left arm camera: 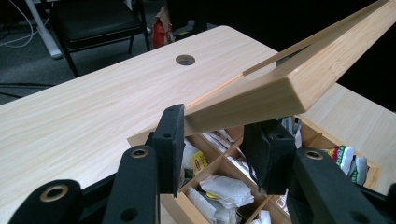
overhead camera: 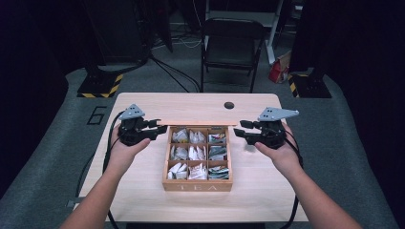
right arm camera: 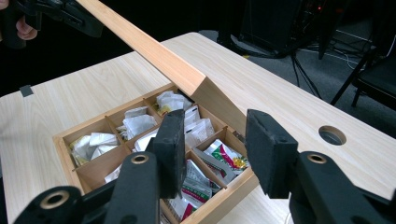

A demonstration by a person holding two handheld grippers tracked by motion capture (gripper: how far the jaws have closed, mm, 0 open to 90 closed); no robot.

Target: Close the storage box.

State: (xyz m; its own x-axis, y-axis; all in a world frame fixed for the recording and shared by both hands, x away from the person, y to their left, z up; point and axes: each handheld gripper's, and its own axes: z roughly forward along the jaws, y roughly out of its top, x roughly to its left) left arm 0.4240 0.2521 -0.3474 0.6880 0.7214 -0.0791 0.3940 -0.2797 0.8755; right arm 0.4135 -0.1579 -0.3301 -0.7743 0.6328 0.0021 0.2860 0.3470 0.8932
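Wooden tea box at the bench centre, its nine compartments filled with tea bags. The high view shows its raised lid edge-on, as a thin strip along the box's far side. The left gripper view shows the left gripper clamped on the lid's corner. The right gripper view shows the right gripper with jaws apart, nothing between them, above the box's corner.
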